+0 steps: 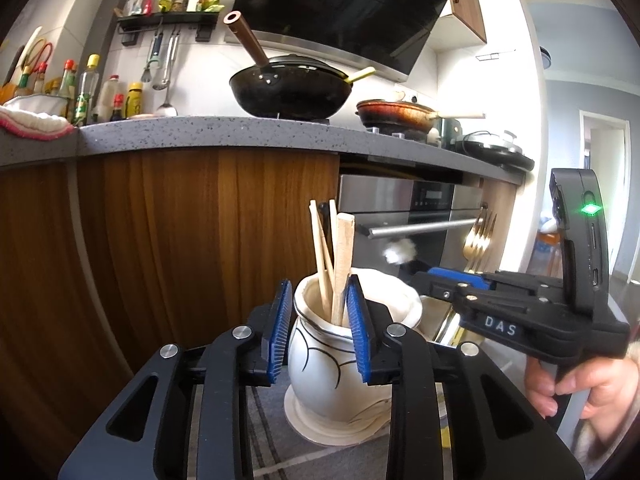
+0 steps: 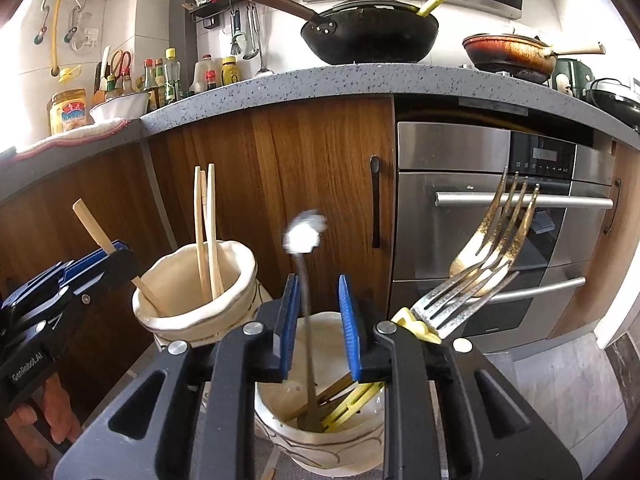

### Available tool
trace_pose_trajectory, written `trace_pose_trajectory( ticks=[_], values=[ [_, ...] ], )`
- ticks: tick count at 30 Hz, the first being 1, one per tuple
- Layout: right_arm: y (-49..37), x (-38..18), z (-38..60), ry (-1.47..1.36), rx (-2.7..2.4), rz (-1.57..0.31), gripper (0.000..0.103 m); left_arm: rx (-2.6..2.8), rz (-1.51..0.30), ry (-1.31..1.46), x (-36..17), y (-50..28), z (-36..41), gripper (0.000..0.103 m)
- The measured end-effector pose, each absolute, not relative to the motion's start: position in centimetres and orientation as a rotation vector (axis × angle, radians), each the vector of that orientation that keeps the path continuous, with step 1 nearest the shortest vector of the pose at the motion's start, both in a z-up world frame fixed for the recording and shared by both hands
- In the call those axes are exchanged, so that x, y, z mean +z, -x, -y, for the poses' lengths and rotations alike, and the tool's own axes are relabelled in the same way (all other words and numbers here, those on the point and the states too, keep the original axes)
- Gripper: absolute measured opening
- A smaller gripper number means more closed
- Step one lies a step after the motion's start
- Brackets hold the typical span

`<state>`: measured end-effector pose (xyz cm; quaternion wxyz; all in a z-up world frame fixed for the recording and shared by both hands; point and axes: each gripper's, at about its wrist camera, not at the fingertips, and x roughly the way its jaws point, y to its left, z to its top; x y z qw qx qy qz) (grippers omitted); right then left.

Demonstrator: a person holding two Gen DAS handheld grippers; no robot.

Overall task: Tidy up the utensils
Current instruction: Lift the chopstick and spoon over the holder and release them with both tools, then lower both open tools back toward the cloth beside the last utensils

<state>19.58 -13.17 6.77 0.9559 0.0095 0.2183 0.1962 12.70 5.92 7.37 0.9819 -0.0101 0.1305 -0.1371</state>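
Note:
In the left wrist view my left gripper (image 1: 319,284) stands open around the mouth of a white ceramic jar (image 1: 320,368). The jar holds several wooden chopsticks (image 1: 322,248). A flat wooden stick (image 1: 344,256) leans in it beside the right pad, unpressed. In the right wrist view my right gripper (image 2: 317,284) is open over a second white jar (image 2: 320,444). A thin metal utensil (image 2: 306,320) with a blurred white top stands loose between the pads. Gold and silver forks (image 2: 492,248) lean out of that jar to the right. The left gripper (image 2: 116,250) shows at the left, the first jar (image 2: 192,280) beside it.
Both jars stand on a low grey surface before a wooden cabinet (image 2: 300,168) and a steel oven (image 2: 480,220). The speckled counter (image 1: 220,132) above carries a black wok (image 1: 292,88), a rusty pan (image 1: 396,114) and bottles. A person's hand (image 1: 576,392) holds the right gripper (image 1: 432,280).

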Motion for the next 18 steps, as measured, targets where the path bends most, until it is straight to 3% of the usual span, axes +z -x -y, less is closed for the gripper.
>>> trace_pose_trajectory(
  ticks=[2, 7, 11, 16, 18],
  values=[
    [-19.2, 7.0, 13.4, -0.028, 0.409, -0.439, 0.033, -0.275, -0.264, 0.015, 7.5, -12.6, -5.8, 0.032],
    [-17.1, 7.8, 14.3, -0.019, 0.398, -0.403, 0.039, -0.269, -0.267, 0.013, 7.9, -12.0, -6.0, 0.045],
    [-15.0, 8.2, 15.9, -0.025, 0.383, -0.395, 0.052, -0.255, -0.278, -0.001, 8.4, -11.1, -5.9, 0.059],
    [-12.8, 7.8, 18.0, -0.035, 0.359, -0.416, 0.082, -0.239, -0.293, -0.016, 8.6, -9.5, -5.7, 0.089],
    [-12.0, 7.5, 18.7, -0.035, 0.349, -0.434, 0.093, -0.237, -0.307, -0.030, 8.6, -8.8, -5.4, 0.094]
  ],
)
